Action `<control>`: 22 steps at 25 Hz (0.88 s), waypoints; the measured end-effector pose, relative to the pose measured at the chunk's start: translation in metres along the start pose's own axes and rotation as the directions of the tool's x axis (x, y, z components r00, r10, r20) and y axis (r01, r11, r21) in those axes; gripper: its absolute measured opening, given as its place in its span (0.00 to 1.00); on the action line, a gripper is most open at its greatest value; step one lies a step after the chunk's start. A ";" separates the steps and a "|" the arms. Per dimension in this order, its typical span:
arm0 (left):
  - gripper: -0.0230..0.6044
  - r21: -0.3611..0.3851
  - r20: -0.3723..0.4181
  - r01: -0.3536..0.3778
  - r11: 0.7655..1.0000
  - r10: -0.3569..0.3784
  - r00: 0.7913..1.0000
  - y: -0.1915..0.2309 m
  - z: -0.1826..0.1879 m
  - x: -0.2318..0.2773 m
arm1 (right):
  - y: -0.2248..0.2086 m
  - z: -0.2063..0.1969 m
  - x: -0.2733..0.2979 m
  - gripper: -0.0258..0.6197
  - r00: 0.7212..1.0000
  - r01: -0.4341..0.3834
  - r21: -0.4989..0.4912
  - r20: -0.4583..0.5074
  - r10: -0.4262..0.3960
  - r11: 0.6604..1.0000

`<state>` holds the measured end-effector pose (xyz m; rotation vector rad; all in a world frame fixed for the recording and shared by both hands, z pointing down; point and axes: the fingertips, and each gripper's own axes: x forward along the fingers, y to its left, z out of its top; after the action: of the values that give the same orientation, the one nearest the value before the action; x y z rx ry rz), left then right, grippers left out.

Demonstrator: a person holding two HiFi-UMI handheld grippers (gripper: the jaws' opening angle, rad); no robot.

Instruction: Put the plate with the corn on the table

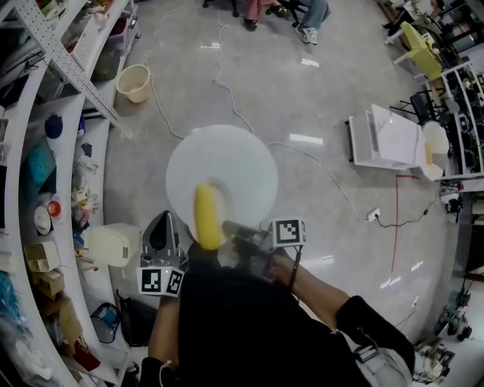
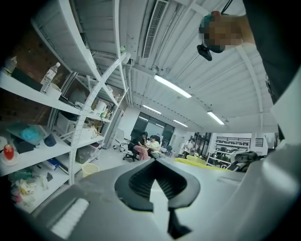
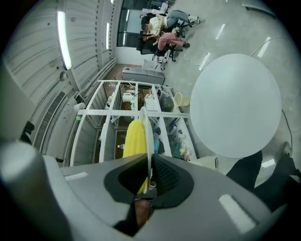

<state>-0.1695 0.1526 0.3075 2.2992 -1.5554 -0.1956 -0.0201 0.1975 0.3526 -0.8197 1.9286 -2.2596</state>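
Observation:
A yellow corn cob (image 1: 206,215) lies on a white plate (image 1: 231,205) over the near part of a round white table (image 1: 227,155). My right gripper (image 1: 236,231) is shut on the plate's near rim. In the right gripper view the plate (image 3: 148,134) shows edge-on between the pads, the corn (image 3: 135,139) to its left and the table (image 3: 235,106) off to the right. Whether the plate touches the table cannot be told. My left gripper (image 1: 161,230) hangs left of the plate near the table's edge. Its jaws stand slightly apart, nothing between them (image 2: 159,207).
White shelving (image 1: 45,189) full of small items runs down the left side. A pale bucket (image 1: 134,82) and cables (image 1: 227,91) lie on the floor beyond the table. A white box (image 1: 113,243) sits by the shelves and a white unit (image 1: 393,140) stands at right. People (image 1: 302,15) sit far off.

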 end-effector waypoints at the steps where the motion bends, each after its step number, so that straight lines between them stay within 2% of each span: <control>1: 0.04 -0.003 0.000 0.008 1.000 -0.008 1.000 0.004 0.003 0.003 | 0.003 0.002 0.005 0.09 1.000 -0.004 0.000 0.006 0.004 1.000; 9: 0.04 -0.001 -0.004 0.061 0.998 -0.061 0.998 0.039 0.020 0.026 | 0.016 0.023 0.031 0.09 0.999 -0.006 -0.006 0.047 0.006 1.000; 22: 0.04 -0.029 -0.007 0.072 0.997 -0.073 0.997 0.041 0.020 0.048 | 0.018 0.051 0.041 0.09 0.999 -0.015 0.016 0.052 0.014 1.000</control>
<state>-0.1929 0.0907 0.3081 2.3332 -1.4573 -0.2257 -0.0383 0.1319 0.3539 -0.8509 1.8859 -2.2198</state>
